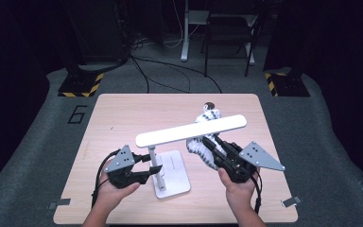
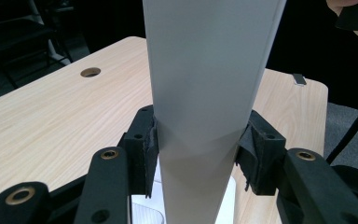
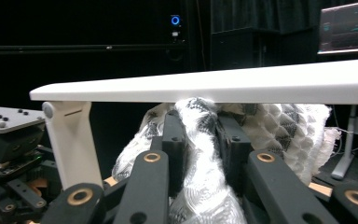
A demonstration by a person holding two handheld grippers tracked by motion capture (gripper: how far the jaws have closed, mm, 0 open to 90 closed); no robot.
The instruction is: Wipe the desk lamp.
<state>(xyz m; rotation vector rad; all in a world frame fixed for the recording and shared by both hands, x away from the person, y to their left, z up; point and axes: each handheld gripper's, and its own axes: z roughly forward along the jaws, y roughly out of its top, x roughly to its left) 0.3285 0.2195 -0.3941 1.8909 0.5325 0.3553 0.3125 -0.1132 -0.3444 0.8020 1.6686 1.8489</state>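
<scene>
Left claw (image 1: 146, 174) clamps 1 lamp (image 1: 191, 130) post; right claw (image 1: 207, 142) clamps 1 cloth (image 1: 203, 146).

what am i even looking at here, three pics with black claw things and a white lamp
A person stands at a wooden table holding a hand-worked grasping tool in each hand. The high view looks down from above; the other two pictures come from cameras riding on each tool. The left tool is clamped on the upright post of a white desk lamp. The right tool is shut on a crumpled black-and-white cloth, held up against the underside of the lamp's long bar.
</scene>
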